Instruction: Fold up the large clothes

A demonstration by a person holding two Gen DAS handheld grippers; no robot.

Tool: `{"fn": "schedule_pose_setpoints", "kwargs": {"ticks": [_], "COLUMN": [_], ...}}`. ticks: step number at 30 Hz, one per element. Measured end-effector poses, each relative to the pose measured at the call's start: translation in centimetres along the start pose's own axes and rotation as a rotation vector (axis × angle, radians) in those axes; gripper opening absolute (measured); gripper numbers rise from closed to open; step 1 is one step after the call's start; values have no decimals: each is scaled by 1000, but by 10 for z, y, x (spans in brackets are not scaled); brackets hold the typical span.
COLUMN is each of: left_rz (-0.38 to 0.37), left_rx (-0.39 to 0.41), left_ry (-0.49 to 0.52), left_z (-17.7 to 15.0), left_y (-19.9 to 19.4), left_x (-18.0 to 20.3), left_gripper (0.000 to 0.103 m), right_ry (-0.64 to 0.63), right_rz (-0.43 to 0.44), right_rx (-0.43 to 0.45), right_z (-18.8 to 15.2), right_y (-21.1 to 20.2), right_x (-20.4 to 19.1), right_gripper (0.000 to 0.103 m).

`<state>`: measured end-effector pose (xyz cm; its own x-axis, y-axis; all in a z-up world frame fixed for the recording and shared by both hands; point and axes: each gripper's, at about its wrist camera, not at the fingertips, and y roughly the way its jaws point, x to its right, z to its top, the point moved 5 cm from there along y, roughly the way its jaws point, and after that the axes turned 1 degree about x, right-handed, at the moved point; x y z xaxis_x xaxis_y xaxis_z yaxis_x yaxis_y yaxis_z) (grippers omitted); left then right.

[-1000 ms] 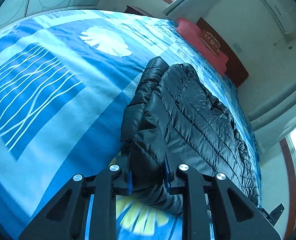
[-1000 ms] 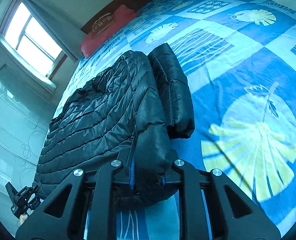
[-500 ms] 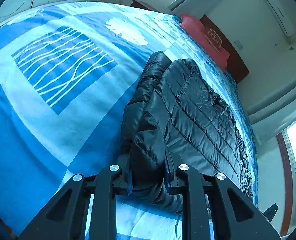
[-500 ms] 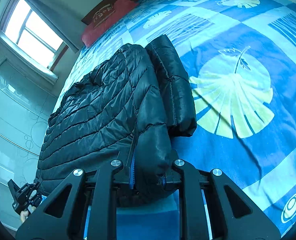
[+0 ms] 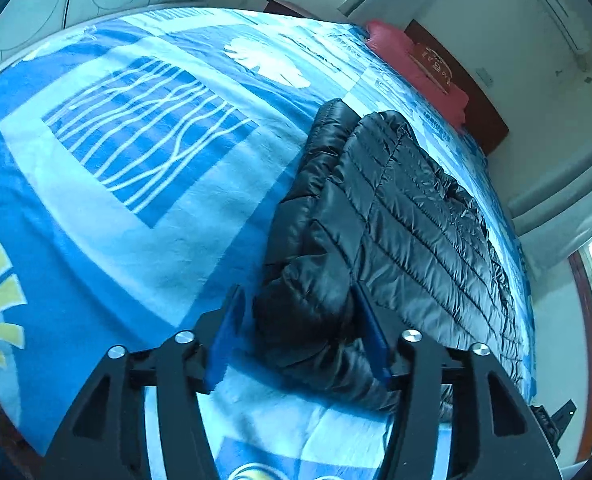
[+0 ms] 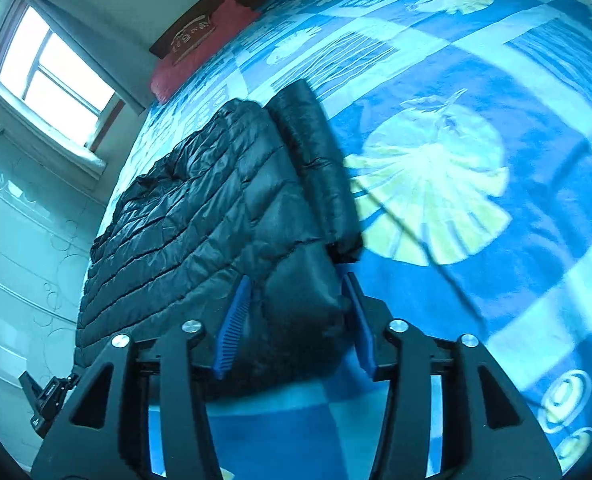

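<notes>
Your left claw is opening: its blue pads stand apart with the near left corner of the black puffer jacket bulging between them, and the left pad has a visible gap to the fabric, while the right pad sits close against it (whether it presses, you cannot tell from this view). Your right claw is opening as well, its pads spread to either side of the jacket's near right corner, a strip of light showing beside each pad. The jacket lies folded lengthwise on the bed, over the blue patterned blanket, stretching from just in front of both claws toward the far end where a red pillow rests against the dark wooden headboard. One sleeve lies doubled along the jacket's side nearest the middle of the bed, beside the quilted body. In the right wrist view a pale yellow leaf print lies on the blanket just right of that sleeve, and a bright window stands at the far left.
</notes>
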<state>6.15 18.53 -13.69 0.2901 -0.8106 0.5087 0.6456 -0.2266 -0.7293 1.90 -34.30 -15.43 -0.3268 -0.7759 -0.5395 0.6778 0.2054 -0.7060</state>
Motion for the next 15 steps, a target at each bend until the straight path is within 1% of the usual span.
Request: {"fn": "schedule_pose_setpoints", "kwargs": {"ticks": [1, 4, 6, 8, 10, 12, 14, 15], "left_rz": [4, 35, 53, 49, 44, 39, 44, 42], "left_rx": [2, 11, 7, -2, -3, -8, -9, -4], "left_ry": [7, 33, 52, 49, 52, 70, 81, 81], "left_z": [0, 0, -1, -4, -5, -5, -4, -3], "left_y": [-2, -10, -12, -14, -17, -23, -30, -35], "left_x": [-1, -7, -11, -14, -14, -12, -13, -13], "left_gripper": [60, 68, 69, 69, 69, 69, 69, 69], "right_ry": [11, 38, 53, 48, 35, -3, -64, -88], "right_rz": [-2, -28, -59, -95, -107, -102, -96, -90], "right_rx": [4, 22, 45, 69, 87, 91, 84, 78], "right_z": [0, 0, 0, 2, 5, 6, 6, 4], "right_y": [-6, -20, -29, -37, -42, -44, -42, -41], "right_x": [5, 19, 27, 32, 28, 15, -5, -14], "right_gripper": [54, 54, 54, 54, 54, 52, 45, 45]}}
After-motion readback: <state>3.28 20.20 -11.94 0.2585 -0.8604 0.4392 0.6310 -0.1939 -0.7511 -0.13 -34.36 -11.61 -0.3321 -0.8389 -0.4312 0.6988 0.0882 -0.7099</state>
